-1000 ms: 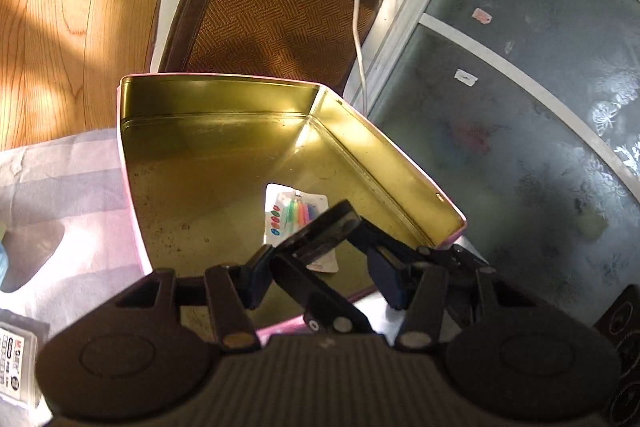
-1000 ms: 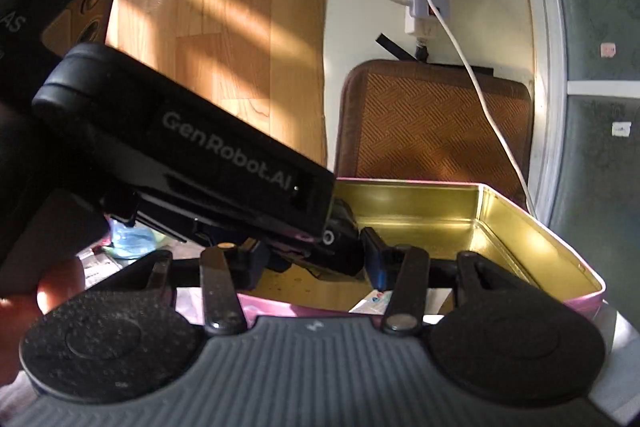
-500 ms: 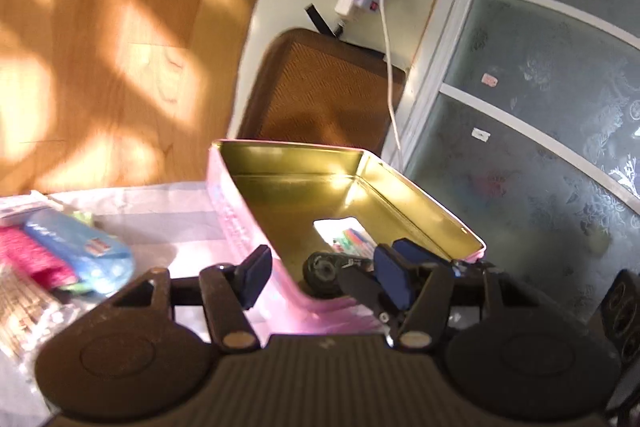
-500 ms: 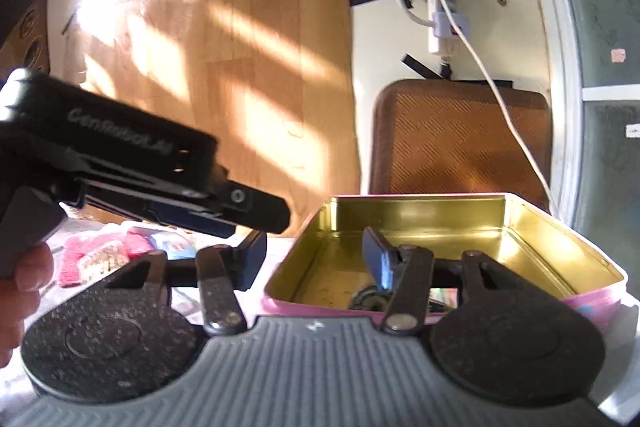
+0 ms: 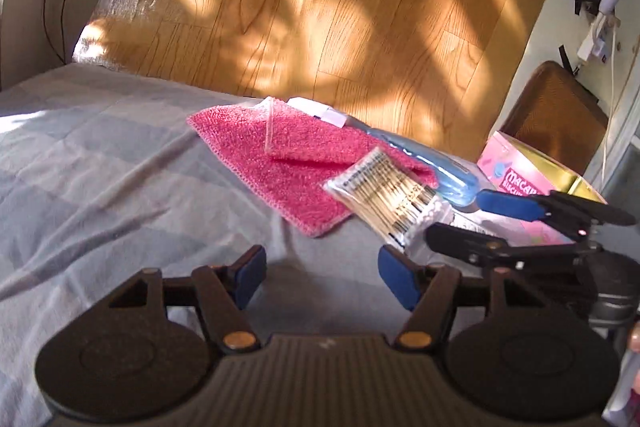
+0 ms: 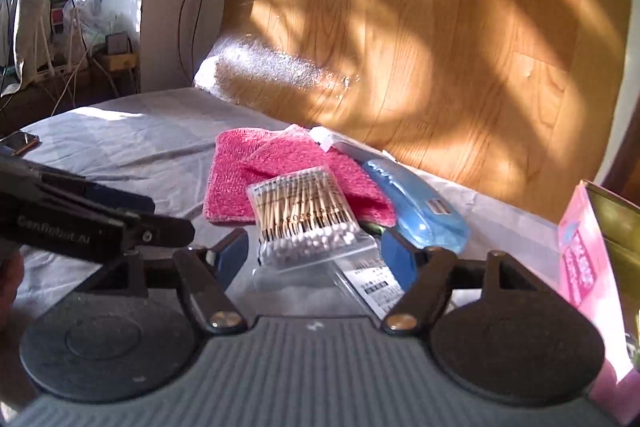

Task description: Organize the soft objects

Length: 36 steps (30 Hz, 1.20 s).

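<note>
Both grippers hovering over the grey-sheeted bed, jaws spread and empty.

Left gripper and right gripper just short of the cotton swab bag (lying partly on the pink cloth); blue pouch and pink tin to the cloth's right.

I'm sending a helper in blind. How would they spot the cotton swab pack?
On the grey bedsheet, find the pink cloth in front of the wood-grain board. The cotton swab pack lies on its near edge, beside a blue packet. It is the only clear bag, showing wooden sticks with white tips.
</note>
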Tool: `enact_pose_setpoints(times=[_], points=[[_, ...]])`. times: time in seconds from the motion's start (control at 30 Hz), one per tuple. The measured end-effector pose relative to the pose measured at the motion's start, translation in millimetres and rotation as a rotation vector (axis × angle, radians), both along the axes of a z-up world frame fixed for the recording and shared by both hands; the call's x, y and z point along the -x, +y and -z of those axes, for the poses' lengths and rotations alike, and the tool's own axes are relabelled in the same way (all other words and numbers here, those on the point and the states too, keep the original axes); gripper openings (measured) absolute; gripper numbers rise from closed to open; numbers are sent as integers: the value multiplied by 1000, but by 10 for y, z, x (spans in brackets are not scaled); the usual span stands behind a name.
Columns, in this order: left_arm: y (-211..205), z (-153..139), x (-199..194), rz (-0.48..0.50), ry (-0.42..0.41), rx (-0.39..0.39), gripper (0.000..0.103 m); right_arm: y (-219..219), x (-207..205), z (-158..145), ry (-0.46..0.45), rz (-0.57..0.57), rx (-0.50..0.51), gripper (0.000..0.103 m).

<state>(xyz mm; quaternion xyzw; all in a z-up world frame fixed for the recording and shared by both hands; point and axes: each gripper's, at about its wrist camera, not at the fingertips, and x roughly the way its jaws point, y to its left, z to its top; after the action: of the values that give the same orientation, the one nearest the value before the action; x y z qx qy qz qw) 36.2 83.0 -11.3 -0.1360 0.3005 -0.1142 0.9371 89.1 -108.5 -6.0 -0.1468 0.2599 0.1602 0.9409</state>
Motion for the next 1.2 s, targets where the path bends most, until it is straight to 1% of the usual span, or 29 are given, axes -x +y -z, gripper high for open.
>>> enact_pose_setpoints(times=[0.07,0.13,0.17,0.2,0.23,0.27,0.3,0.37,0.43,0.53,0.67,0.73,0.8,0.83,0.9,0.93,1.0,1.03,1.1,1.2], points=[[43,1,0,-1,-4,27,64,-15,-217,30,50,23,-22,76],[80,7,16,8,-13,57,65,-65,-336,73,108,46,-52,74],[92,4,24,7,-23,65,65,-101,-357,86,133,54,-77,71],[96,1,33,7,-28,69,65,-145,-343,74,149,60,-114,66],[109,4,39,8,-30,74,65,-155,-303,59,155,55,-130,60],[107,4,39,9,-30,76,66,-147,-222,38,150,54,-127,52],[115,11,35,12,-30,79,67,-139,-136,25,142,53,-118,49],[111,11,38,17,-29,82,67,-130,85,12,148,34,-112,48],[101,11,37,24,-30,80,67,-164,326,-4,161,47,-129,48],[76,4,55,33,-37,70,67,-276,701,-40,164,87,-184,48],[6,-3,55,52,-28,42,67,-475,1169,-4,133,178,-222,50],[-55,-7,55,81,-10,26,67,-563,1330,56,153,200,-257,58],[-146,-32,99,113,1,10,68,-669,1481,62,155,183,-312,70],[-179,-46,128,131,9,24,68,-711,1549,38,136,182,-324,72],[-252,-84,208,189,36,94,68,-783,1643,-41,70,182,-321,72],[-290,-107,244,208,44,110,68,-821,1665,-74,48,180,-327,72],[-385,-174,323,235,62,106,68,-896,1657,-109,35,159,-346,71],[-426,-203,354,247,80,104,68,-905,1639,-112,38,144,-343,71],[-471,-223,388,281,126,130,67,-876,1601,-101,39,97,-305,69],[-542,-208,447,329,190,167,66,-785,1541,-42,42,8,-205,67]])
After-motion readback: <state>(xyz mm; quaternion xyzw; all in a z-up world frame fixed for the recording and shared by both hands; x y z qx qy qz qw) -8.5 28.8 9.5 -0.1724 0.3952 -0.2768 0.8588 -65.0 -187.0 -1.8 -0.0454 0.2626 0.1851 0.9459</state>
